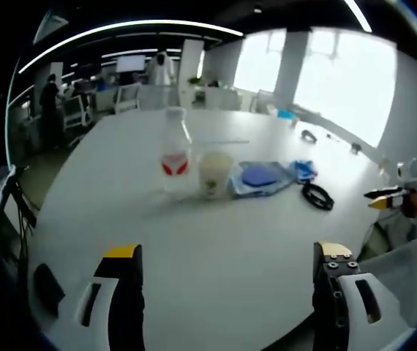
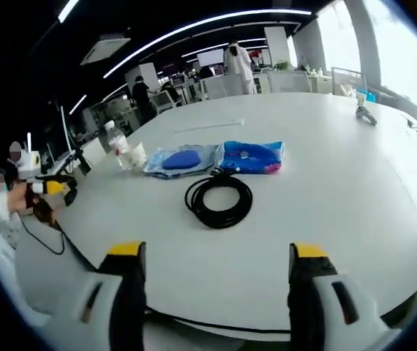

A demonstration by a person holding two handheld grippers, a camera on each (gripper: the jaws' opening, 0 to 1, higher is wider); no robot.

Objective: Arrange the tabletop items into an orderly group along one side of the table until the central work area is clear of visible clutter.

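Observation:
On the white round table (image 1: 216, 241) stand a clear plastic bottle (image 1: 175, 150) with a red label and a pale cup (image 1: 214, 172) beside it. To their right lie a clear bag with a blue pad (image 1: 260, 177), a blue packet (image 1: 305, 170) and a coiled black cable (image 1: 317, 195). My left gripper (image 1: 228, 252) is open over bare table, well short of them. My right gripper (image 2: 217, 252) is open too, with the cable coil (image 2: 219, 199) just ahead. Beyond it lie the bag (image 2: 181, 159), the packet (image 2: 251, 156), the cup (image 2: 138, 153) and the bottle (image 2: 115, 142).
A thin strip (image 2: 208, 126) and a small grey object (image 2: 366, 113) lie farther out on the table. A loose black cord (image 2: 47, 234) trails along the near edge. Desks, chairs and standing people (image 2: 238, 58) fill the room behind. The other gripper (image 1: 388, 196) shows at the right edge.

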